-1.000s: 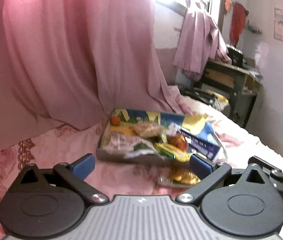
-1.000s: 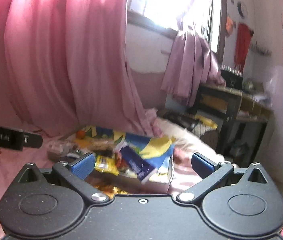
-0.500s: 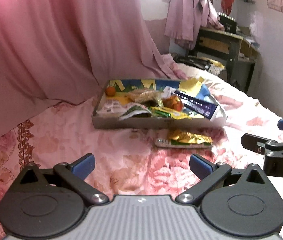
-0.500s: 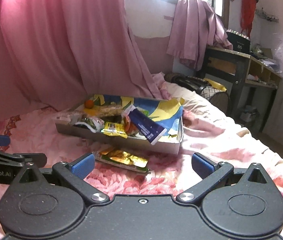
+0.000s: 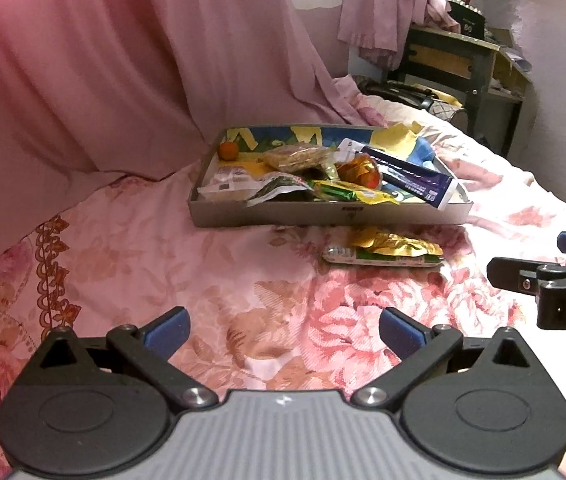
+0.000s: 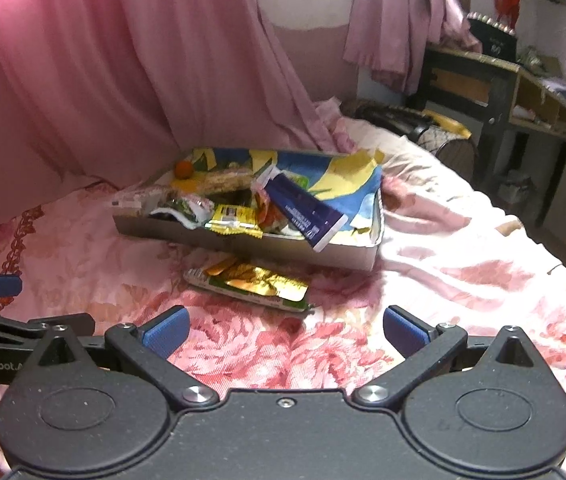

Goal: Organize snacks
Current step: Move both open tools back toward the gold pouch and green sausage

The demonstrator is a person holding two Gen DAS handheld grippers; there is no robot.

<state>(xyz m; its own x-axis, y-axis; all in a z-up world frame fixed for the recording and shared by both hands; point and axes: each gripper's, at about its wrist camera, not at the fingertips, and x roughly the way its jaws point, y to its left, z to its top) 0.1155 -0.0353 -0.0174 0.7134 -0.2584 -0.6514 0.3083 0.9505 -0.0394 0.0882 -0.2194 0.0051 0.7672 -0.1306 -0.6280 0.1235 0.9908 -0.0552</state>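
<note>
Snacks lay heaped in a shallow box (image 5: 267, 216) on the bed (image 5: 203, 280); one gold packet (image 6: 251, 280) lay just before it. Left tongs (image 5: 283, 330) and right tongs (image 6: 285, 330) gaped, holding nothing.

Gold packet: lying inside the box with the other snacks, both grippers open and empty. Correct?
Not quite. The gold packet lies outside the box, on the floral bedspread just in front of its near wall; the right wrist view shows this. The left gripper and right gripper are indeed open and empty.
</note>
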